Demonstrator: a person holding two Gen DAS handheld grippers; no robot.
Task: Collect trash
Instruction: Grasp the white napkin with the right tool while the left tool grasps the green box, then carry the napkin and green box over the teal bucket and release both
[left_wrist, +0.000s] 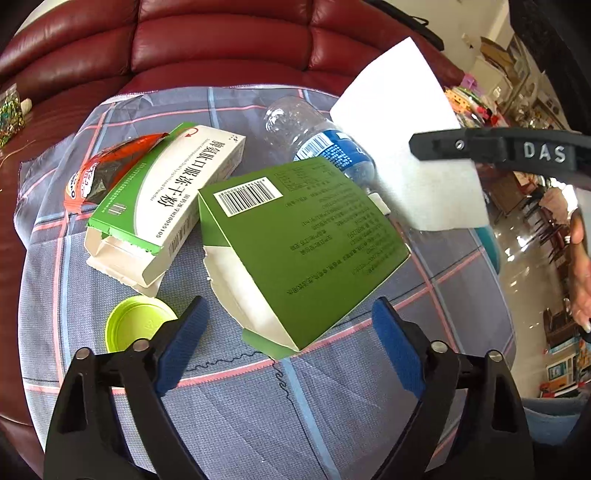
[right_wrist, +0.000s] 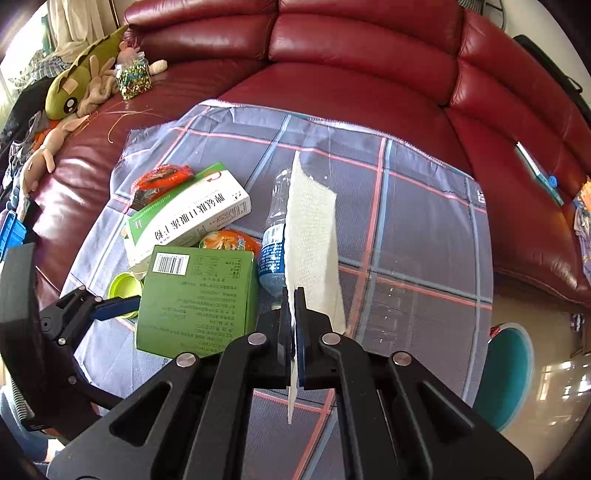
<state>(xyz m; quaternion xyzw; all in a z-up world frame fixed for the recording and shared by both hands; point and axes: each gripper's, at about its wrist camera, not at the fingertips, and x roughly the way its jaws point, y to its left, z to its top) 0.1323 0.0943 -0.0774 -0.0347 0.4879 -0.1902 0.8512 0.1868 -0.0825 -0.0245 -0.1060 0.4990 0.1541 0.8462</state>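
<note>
Home living rm: red leather sofa (right_wrist: 369, 74), plush toys (right_wrist: 74, 88), plaid cloth (right_wrist: 424, 221).

Dark red leather sofa (right_wrist: 369, 48) behind, plaid cloth (right_wrist: 424, 221) on seat, glossy tiled floor (left_wrist: 524, 251) right, daylight.

Water bottle (left_wrist: 317, 144): cap end hidden behind green box (left_wrist: 306, 251) & paper towel (left_wrist: 410, 136). Orange snack packet (right_wrist: 229, 242) mostly under the boxes, print unreadable. Red wrapper (left_wrist: 107, 166) partly under white-green box (left_wrist: 166, 192). Lime lid (left_wrist: 136, 325) partly behind left gripper (left_wrist: 290, 343) finger. Green box small print too fine to read. Sofa (right_wrist: 332, 55) cut off by frame edges.
</note>
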